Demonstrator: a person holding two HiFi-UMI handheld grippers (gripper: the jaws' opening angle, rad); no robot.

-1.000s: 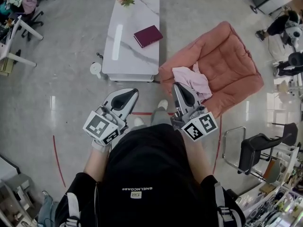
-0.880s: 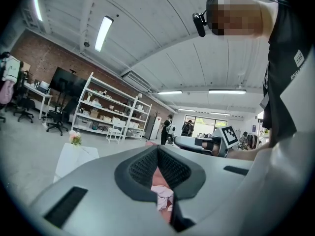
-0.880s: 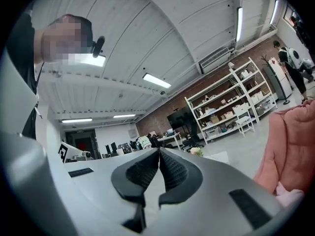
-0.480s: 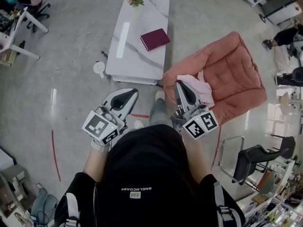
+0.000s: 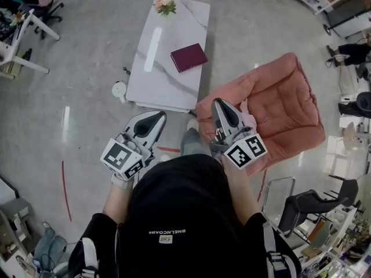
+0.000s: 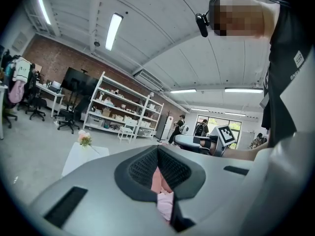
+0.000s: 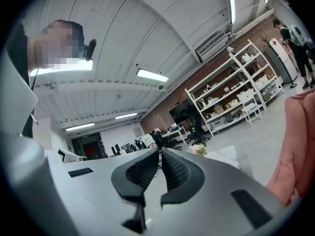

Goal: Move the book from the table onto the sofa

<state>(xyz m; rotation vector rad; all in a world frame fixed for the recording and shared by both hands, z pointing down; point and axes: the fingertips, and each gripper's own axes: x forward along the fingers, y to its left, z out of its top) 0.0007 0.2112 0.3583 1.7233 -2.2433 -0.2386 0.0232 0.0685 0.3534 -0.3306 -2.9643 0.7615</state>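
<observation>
The book (image 5: 189, 57), closed and dark red, lies flat on the white table (image 5: 145, 80), toward the long edge that faces the sofa (image 5: 278, 97), with a bunch of flowers (image 5: 164, 3) at the far end well apart from it. Nothing touches the book. I hold the left gripper (image 5: 155, 116) and the right gripper (image 5: 221, 105) in front of my body, both short of the near end of the table, roughly level and pointing ahead. In the left gripper view the pads (image 6: 147, 163) meet at the tip and clasp nothing; the pink in the slit below them is the sofa beyond, not a held thing. In the right gripper view the pads (image 7: 173, 170) are likewise pressed together on nothing. I judge the step in hand to be the approach: the pickup is not yet begun and the task stands at its start. The next move calls for bringing the grippers over the table beside the book and parting the jaws. As the book lies flat, a jaw must get onto an edge; I cannot tell whether any edge overhangs the table. The sofa sits just beside the table, so the carry should be short.
</observation>
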